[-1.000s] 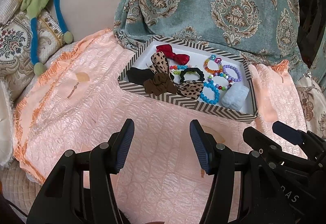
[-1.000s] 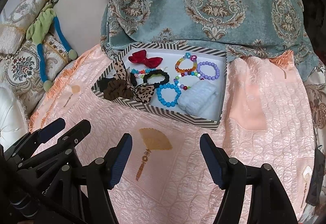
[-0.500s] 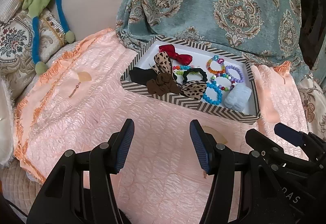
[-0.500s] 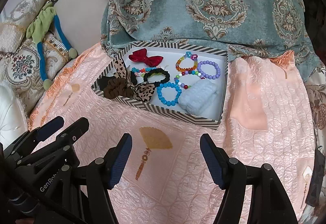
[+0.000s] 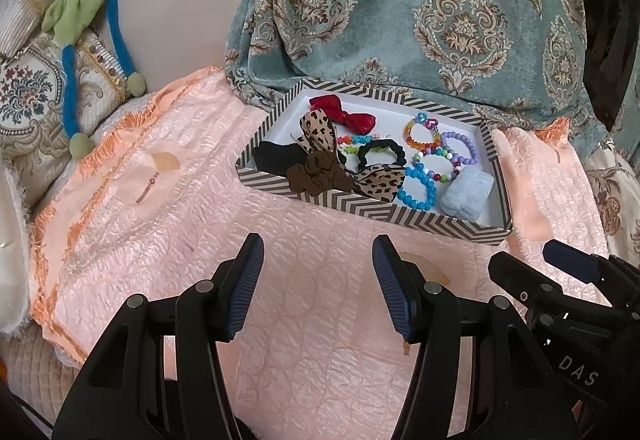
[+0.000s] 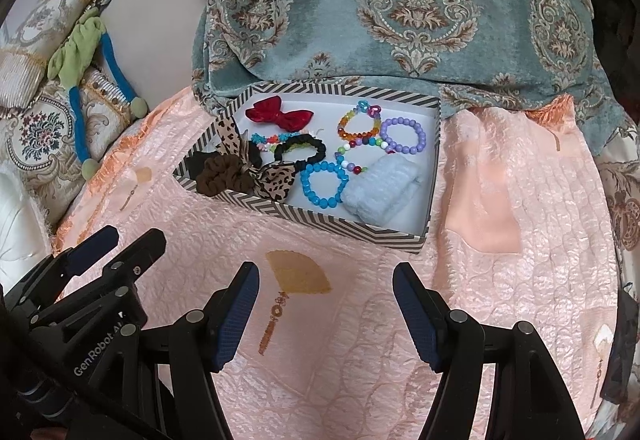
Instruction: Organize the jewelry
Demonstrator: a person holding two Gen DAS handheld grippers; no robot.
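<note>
Hovering above the pink quilted bedspread (image 5: 168,208), the left gripper (image 5: 318,280) had its jaws spread apart with nothing between them, and the right gripper (image 6: 324,304) hung beside it with its jaws likewise wide and empty. Ahead of both, well apart from the fingertips, lay a shallow striped box (image 6: 344,226) on the bedspread, its far edge against a teal damask cushion (image 6: 400,0). Inside the box, a red bow (image 6: 280,114) sat near the far left corner, a rainbow bead bracelet (image 6: 358,124) and a purple bead bracelet (image 6: 403,136) lay toward the far right, and a blue bead bracelet (image 6: 322,186) rested just beside a pale blue knitted band (image 6: 384,196) near the front. A black scrunchie (image 6: 300,150) lay in the middle, while a brown scrunchie (image 6: 220,176) and a leopard-print bow (image 6: 276,178) overhung the front left wall. Off to the left, a green and blue plush toy (image 5: 80,40) draped over embroidered pillows (image 5: 28,108)
</note>
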